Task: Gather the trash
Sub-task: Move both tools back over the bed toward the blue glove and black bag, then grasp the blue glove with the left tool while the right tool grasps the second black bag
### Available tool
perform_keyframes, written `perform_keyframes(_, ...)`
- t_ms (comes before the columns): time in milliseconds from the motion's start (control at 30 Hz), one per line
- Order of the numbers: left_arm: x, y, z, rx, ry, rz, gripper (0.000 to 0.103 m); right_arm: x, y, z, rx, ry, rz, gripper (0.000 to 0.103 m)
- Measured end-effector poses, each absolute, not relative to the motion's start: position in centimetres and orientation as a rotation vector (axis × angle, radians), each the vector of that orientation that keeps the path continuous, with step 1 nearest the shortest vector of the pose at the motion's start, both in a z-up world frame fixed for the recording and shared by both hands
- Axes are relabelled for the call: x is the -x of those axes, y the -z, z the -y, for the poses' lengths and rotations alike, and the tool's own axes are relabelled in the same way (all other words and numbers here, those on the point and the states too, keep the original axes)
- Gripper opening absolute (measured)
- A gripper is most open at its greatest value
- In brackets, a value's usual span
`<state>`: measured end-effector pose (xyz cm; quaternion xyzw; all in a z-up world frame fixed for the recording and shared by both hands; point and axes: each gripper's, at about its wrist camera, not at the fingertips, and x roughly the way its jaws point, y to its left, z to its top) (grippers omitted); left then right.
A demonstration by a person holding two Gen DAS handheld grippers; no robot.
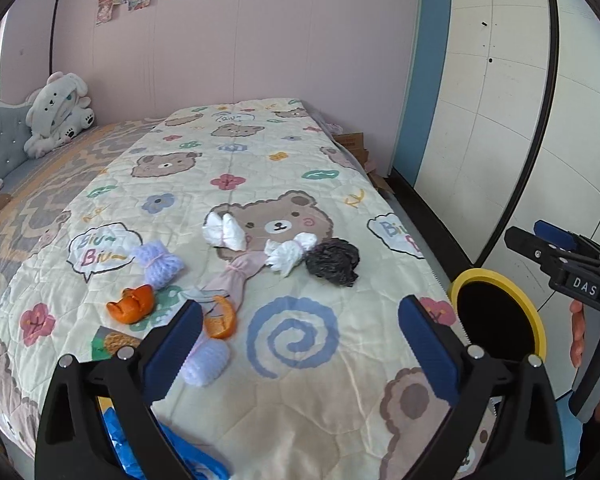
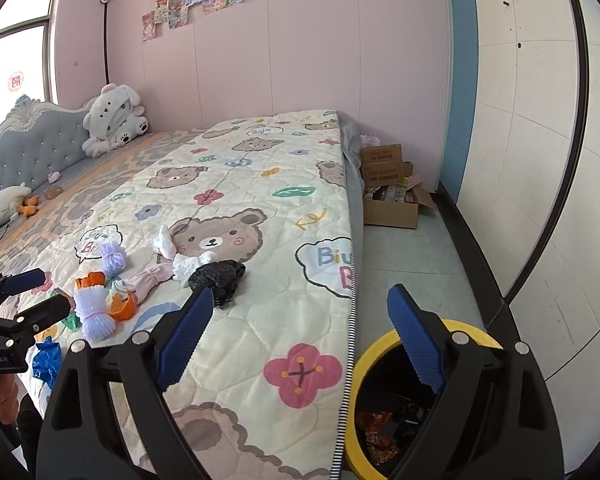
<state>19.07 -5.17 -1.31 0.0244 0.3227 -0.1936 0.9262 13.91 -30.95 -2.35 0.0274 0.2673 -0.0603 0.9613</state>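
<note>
Both tools, left tool [image 1: 300,344] and right tool [image 2: 300,340], hang spread and empty above the bear quilt [image 1: 260,160], its black crumpled bag [image 1: 332,262] nearest the yellow-rimmed bin [image 2: 364,360] alongside.

Bin [image 2: 380,344] mouth unobstructed; trash cluster [image 1: 228,264] reachable from above.

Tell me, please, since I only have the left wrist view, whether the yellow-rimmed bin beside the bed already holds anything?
Observer: Yes. The right wrist view looks down into the yellow-rimmed bin, and crumpled wrappers lie at its bottom.
Operator: Thank you. Is the right gripper carrying anything?
Observer: No. The right gripper is open and empty, with one finger above the bin.
Operator: Is anything on the floor past the bed?
Observer: An open cardboard box with packets inside.
</note>
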Motion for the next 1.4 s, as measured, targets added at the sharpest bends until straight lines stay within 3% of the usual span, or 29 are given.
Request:
perform_keyframes(667, -18.9, 7.5, -6.9, 0.029, 0.233, -0.744, 0.095, -23.4, 8.1, 24.3, 0.023, 0.044, -0.612, 0.090)
perform_keyframes(1400, -19.3, 14.8, -8.5, 0.101, 0.235, -0.857, 0.095, -33.2, 15.4, 23.0, 0.085, 0.093, -0.746, 0.093)
